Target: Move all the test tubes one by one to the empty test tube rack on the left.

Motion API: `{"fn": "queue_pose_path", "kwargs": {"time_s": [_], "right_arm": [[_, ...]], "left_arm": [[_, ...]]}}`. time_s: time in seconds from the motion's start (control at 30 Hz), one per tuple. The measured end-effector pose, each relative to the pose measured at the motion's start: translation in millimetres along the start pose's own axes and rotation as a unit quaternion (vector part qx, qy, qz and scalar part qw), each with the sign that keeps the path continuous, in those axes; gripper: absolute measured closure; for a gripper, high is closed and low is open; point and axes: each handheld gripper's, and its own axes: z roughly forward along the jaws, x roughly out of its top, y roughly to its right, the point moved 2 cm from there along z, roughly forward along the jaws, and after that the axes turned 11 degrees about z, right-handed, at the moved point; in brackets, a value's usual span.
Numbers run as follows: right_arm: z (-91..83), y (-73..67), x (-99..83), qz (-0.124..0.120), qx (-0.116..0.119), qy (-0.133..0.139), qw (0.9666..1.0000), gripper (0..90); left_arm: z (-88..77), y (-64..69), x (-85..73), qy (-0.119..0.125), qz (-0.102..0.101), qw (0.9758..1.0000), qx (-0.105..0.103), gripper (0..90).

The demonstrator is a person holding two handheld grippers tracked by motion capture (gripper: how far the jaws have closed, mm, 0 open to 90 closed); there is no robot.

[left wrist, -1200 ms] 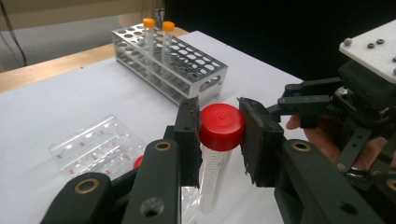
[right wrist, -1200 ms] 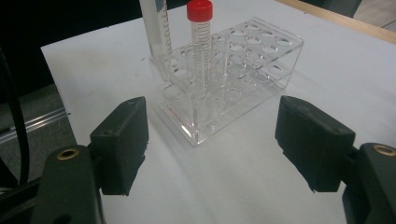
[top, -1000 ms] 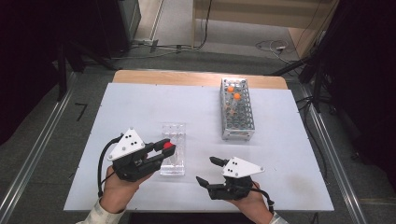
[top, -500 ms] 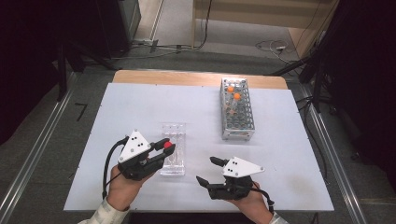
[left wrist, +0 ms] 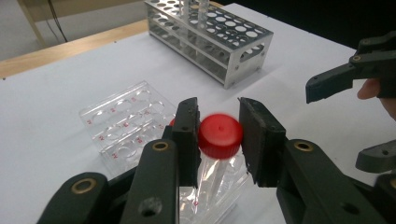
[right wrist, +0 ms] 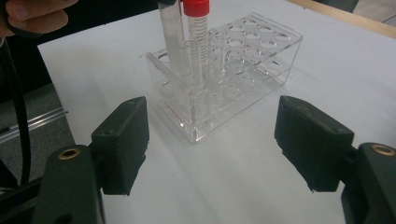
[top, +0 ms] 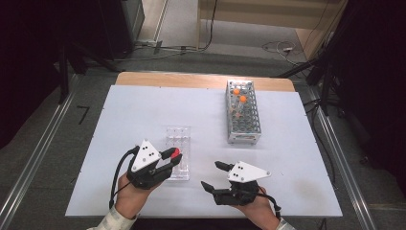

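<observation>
L gripper (top: pixel 173 158) sits at the near-left of the white table (top: pixel 143 110), held in the person's left hand (top: pixel 128 197), forearm coming in from the bottom edge. The gripper body lies about level, angled toward the right and slightly away, grey three-cornered plate on top, cable looping off its left side. Its tips are over the near end of the clear plastic rack (top: pixel 177 148).

In the left gripper view the red-capped tube (left wrist: pixel 220 136) stands between the jaws, tube body dropping into a rack hole below. One pad touches the cap's side; on the other side a thin gap shows between cap and pad. Jaws have just been opening, w/ the tube between them, so the grip looks slack, not pinching. Cap slightly blurred.

Right gripper view: tube upright in a corner hole at the rack's near end, red cap well above the rack top.

R gripper (top: pixel 213 175) rests near the table's front edge, right of the clear rack and apart from it, right hand (top: pixel 256 211) under it, jaws pointing left toward the rack. Jaws spread wide, nothing between them.

Metal rack (top: pixel 243 111) stands farther back on the right, w/ two orange-capped tubes (top: pixel 239 94) at its far end, well apart from both grippers.
</observation>
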Motion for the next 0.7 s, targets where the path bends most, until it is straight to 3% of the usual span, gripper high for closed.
{"fn": "queue_pose_path", "kwargs": {"time_s": [0.17,0.4,0.53,0.7], "right_arm": [[0.2,0.1,0.0,0.001,0.000,0.000,1.0000,25.2],[-0.3,1.5,0.3,0.004,-0.004,0.003,1.0000,25.3],[-1.6,8.3,2.4,0.013,-0.018,0.012,0.9997,25.6],[-5.5,27.7,9.4,0.053,-0.045,0.032,0.9971,26.7]], "left_arm": [[-1.9,-0.2,1.0,0.004,0.000,1.0000,0.000,64.7],[-5.6,-3.0,2.4,0.018,-0.016,0.9997,-0.002,59.7],[-8.4,-10.5,2.2,0.031,-0.041,0.9986,0.011,43.8],[-7.7,-18.5,-0.7,0.030,-0.073,0.9962,0.036,26.0]]}}
